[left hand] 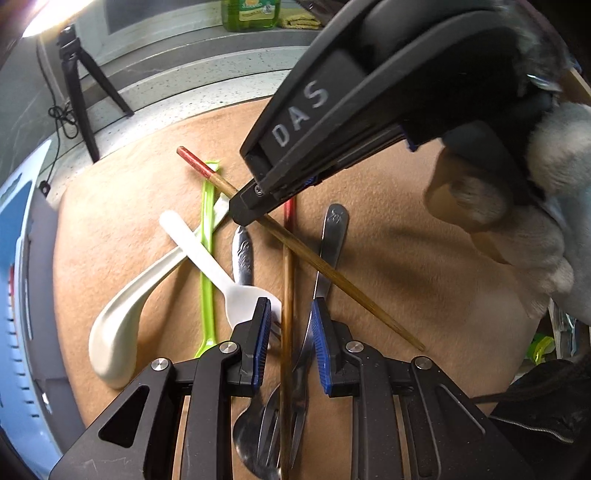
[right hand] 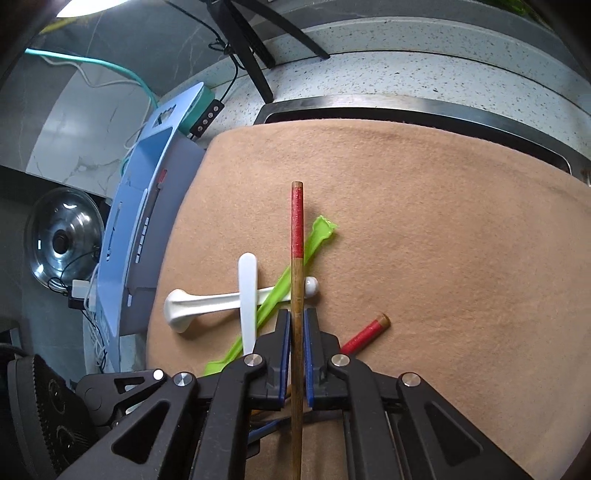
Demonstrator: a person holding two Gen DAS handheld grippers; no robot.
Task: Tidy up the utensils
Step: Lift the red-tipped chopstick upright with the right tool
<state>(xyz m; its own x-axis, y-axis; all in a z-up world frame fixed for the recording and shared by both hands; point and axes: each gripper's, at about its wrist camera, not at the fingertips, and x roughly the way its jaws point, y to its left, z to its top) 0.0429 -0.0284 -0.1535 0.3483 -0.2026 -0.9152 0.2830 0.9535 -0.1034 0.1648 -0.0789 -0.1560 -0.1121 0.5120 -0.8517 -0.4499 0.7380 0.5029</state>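
Note:
Utensils lie heaped on a tan cloth mat [left hand: 424, 266]. My right gripper [left hand: 248, 211] [right hand: 296, 325] is shut on a red-tipped wooden chopstick [left hand: 325, 266] [right hand: 297, 221], which slants across the pile. My left gripper [left hand: 290, 306] stands open low over the heap. The second chopstick [left hand: 286, 280] [right hand: 364, 332] and a metal knife [left hand: 332, 236] run between its blue pads [left hand: 260, 343], untouched. Around them lie a white plastic fork [left hand: 214, 266] [right hand: 247, 291], a white soup spoon [left hand: 118, 332] [right hand: 207, 301], a green plastic utensil [left hand: 207, 280] [right hand: 314, 240], a metal spoon [left hand: 243, 254] and a metal fork [left hand: 271, 421].
A light-blue rack [left hand: 14, 266] [right hand: 147, 206] stands along the mat's left edge. A black tripod [left hand: 79, 99] and a green soap bottle [left hand: 251, 14] stand on the speckled counter behind. A sink rim [right hand: 369, 110] borders the mat's far side. A fuzzy grey sleeve [left hand: 554, 229] holds the right gripper.

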